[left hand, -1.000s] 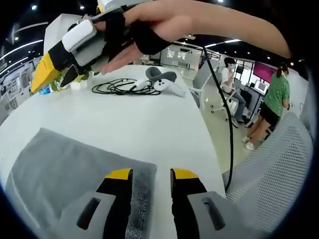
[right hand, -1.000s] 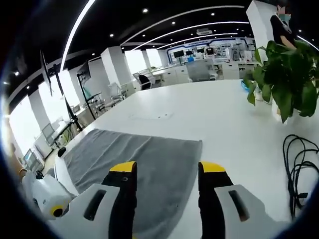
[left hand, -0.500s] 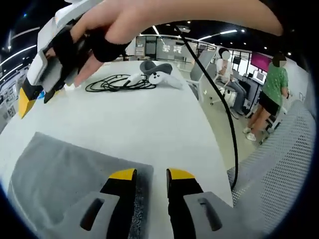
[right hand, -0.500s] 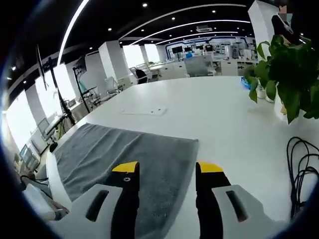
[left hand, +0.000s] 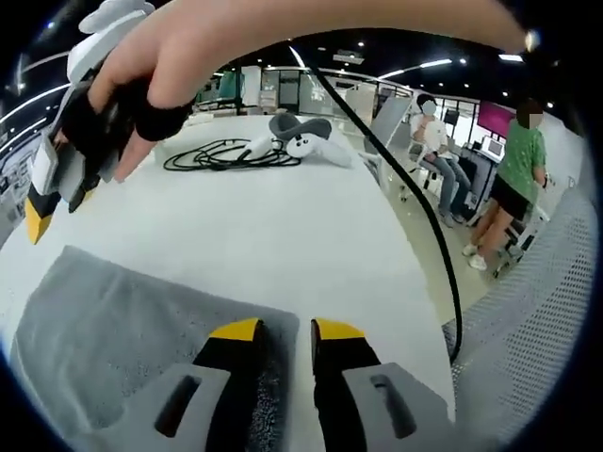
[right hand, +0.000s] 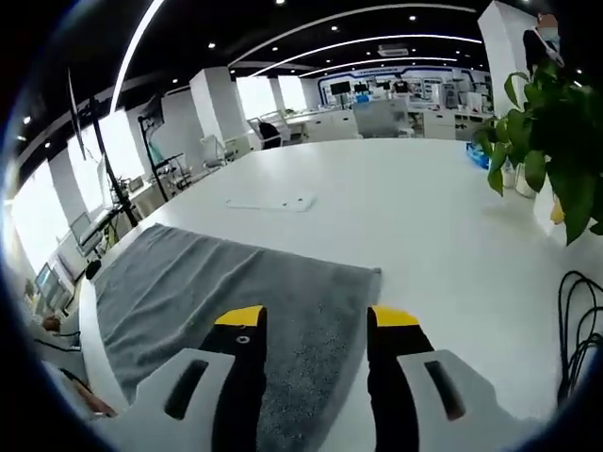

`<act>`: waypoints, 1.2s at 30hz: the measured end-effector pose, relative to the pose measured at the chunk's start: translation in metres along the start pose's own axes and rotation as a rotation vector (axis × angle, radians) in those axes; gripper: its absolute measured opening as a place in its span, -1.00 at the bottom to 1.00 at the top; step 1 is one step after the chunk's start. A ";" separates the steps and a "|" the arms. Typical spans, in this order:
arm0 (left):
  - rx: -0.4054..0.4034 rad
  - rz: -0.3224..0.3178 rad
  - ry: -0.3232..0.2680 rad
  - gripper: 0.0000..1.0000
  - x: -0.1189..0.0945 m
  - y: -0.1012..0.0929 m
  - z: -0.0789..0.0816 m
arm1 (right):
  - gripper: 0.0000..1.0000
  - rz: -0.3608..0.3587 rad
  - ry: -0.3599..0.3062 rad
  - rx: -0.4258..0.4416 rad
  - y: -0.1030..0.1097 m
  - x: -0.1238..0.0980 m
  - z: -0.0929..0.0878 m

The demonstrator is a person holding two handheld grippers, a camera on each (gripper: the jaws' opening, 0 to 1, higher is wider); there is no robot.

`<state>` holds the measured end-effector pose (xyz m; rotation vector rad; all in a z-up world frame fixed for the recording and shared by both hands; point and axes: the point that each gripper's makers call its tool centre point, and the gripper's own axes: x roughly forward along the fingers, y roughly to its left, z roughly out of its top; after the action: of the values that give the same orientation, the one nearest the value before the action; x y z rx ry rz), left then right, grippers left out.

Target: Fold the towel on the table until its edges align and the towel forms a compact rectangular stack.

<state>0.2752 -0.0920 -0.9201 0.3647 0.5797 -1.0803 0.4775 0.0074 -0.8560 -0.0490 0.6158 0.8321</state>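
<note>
Bright even ceiling light, glare on the white table (right hand: 396, 217), fisheye bending and softness toward edges.

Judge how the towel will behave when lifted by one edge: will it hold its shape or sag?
The towel will probably sag: it lies limp and flat on the table, with soft ripples along its surface. Its nubby pile looks grippy rather than slippery, so the left gripper at its edge should hold. It seems thin, so likely light.

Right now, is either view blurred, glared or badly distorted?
Left gripper view: the hand holding the right gripper is soft and blurred; the towel stays sharp. Right gripper view: bright windows wash out at left, ceiling light strips bow with fisheye, the towel is crisp.
</note>
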 end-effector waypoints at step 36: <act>0.054 0.044 0.004 -0.90 0.002 0.001 0.001 | -0.53 -0.115 0.046 0.016 -0.047 0.060 -0.017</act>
<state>0.2772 -0.0931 -0.9205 0.4249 0.5449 -1.0546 0.5326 0.0116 -0.9113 -0.0884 0.6571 0.7165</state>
